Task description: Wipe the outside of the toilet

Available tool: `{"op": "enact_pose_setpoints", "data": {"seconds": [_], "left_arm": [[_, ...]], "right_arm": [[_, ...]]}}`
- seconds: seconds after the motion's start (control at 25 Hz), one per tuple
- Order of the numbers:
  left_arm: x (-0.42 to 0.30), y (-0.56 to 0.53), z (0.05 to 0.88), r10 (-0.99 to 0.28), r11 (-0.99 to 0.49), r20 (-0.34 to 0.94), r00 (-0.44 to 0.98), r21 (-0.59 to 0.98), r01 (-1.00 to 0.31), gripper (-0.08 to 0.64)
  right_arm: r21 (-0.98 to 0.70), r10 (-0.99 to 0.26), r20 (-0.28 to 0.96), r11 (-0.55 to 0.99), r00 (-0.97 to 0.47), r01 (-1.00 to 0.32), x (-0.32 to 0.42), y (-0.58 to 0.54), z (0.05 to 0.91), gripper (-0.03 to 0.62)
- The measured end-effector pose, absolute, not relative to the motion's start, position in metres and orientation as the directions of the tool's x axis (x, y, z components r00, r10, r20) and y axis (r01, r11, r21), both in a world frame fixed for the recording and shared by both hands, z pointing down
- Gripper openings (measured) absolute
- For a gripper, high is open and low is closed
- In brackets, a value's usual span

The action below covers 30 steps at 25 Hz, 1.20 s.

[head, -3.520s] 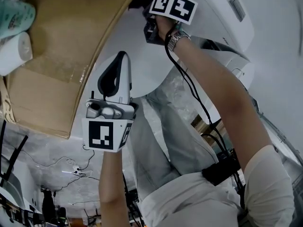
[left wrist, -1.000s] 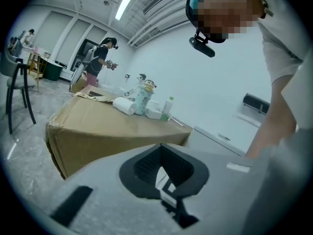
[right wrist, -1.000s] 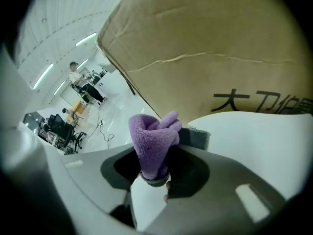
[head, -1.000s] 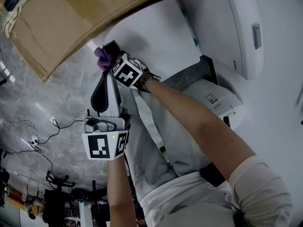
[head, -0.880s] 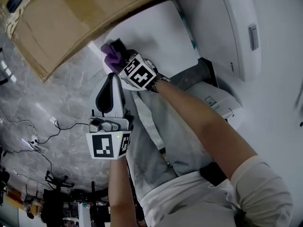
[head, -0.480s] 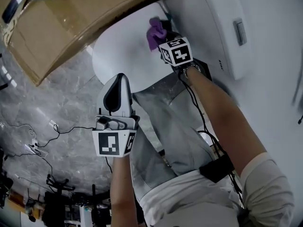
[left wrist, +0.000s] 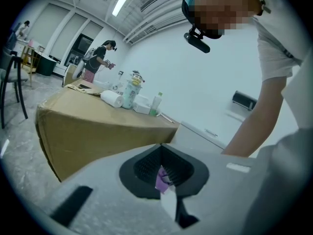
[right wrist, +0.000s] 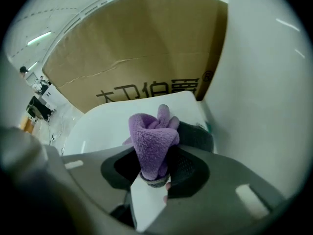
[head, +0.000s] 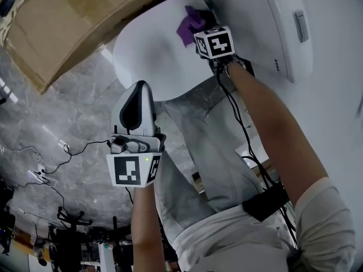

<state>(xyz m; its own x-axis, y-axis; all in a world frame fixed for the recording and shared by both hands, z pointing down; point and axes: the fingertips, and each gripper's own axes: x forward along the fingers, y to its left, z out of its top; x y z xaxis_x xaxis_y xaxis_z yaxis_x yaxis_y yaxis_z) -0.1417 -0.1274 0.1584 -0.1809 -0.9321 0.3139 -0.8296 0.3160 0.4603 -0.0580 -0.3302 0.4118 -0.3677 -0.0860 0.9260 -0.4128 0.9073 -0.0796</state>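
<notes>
Your right gripper (head: 203, 24) is clamped on a purple cloth (head: 190, 27). The right gripper view confirms it. The jaws pinch the base of the cloth (right wrist: 151, 136), and the bunched fleece stands out past the tips of that gripper (right wrist: 156, 173).

On the toilet (head: 170, 78), the cloth lies over the rear of the closed lid (head: 142, 50), just beside the tank (head: 261, 21). No view confirms whether the cloth presses on the surface. The flush button (head: 300, 26) sits on the tank, on the far side from the cloth.

Your left gripper (head: 140, 86) is held at the front edge of the lid, well apart from the cloth, tips pointing towards the toilet. Its jaws are drawn together. In the left gripper view a small purple patch shows at the jaw line of that gripper (left wrist: 164, 173). I cannot tell whether it is pinched there or is the cloth seen beyond.

A cardboard box (head: 68, 16) stands just beside the toilet, and its edge overlaps the lid in the head view. A paper roll (left wrist: 111, 98) lies on top of the box. The floor (head: 68, 118) in front of the toilet is grey marbled stone, and a cable (head: 74, 149) lies on it, away from the bowl.
</notes>
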Motion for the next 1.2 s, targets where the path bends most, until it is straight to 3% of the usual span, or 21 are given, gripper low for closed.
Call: {"op": "enact_pose_setpoints", "data": {"seconds": [0.56, 0.92, 1.2], "left_arm": [[-0.200, 0.027, 0.156, -0.918, 0.366, 0.318, -0.237, 0.452, -0.813, 0.006], [-0.209, 0.091, 0.163, -0.918, 0.374, 0.309, -0.249, 0.465, -0.803, 0.006], [-0.197, 0.093, 0.169, -0.909, 0.389, 0.329, -0.256, 0.450, -0.804, 0.006]], "right_arm": [[-0.136, 0.022, 0.932, 0.946, -0.362, -0.293, -0.146, -0.121, 0.426, 0.143], [-0.152, 0.055, 0.940, 0.951, -0.338, -0.268, -0.163, -0.040, 0.433, 0.143], [-0.257, 0.185, 0.922, 0.950, -0.341, -0.179, -0.157, 0.003, 0.427, 0.144]]}}
